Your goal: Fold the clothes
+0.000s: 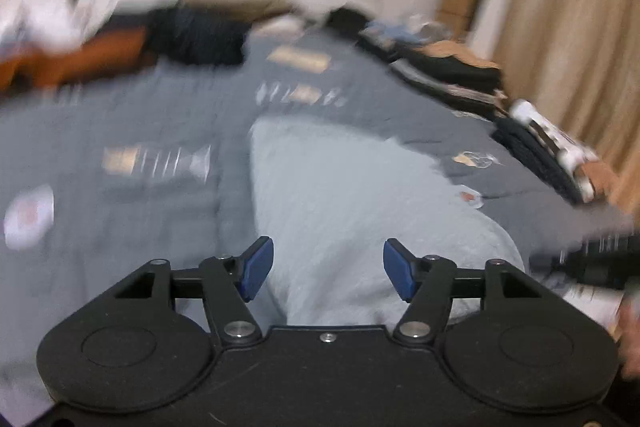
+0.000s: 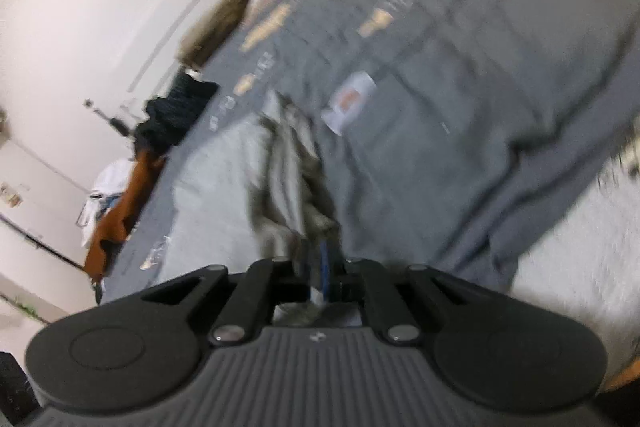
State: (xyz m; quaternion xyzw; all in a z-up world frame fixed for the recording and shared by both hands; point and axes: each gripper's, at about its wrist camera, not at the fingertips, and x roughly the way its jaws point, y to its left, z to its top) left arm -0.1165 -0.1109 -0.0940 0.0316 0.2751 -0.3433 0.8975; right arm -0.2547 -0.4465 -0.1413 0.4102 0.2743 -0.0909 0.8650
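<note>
A bed (image 1: pixel 140 115) fills both views, covered with a dark grey spread printed with small pale and tan motifs; motion blur smears most detail. On it lies a light grey garment (image 1: pixel 340 195) of soft, fleecy-looking cloth, broad and rounded at its near end, narrowing toward the far end. In the right wrist view the same light grey garment (image 2: pixel 224 187) is bunched into ridged folds along one edge.

Along the far right edge of the bed, a row of dark folded clothes (image 1: pixel 452 75) is stacked, with a white-and-black object just beside it that is too blurred to identify. A dark heap (image 1: pixel 200 35) sits by the far end, next to an orange-brown shape. A beige curtain (image 1: pixel 572 27) hangs at the right.

The left hand-held gripper (image 1: pixel 328 269) hovers over the garment's near end, its blue pads (image 1: pixel 256 267) spread wide apart and holding nothing. The right hand-held gripper (image 2: pixel 320 275) has its fingers drawn close together, pinching the bunched folds of the garment between them.
</note>
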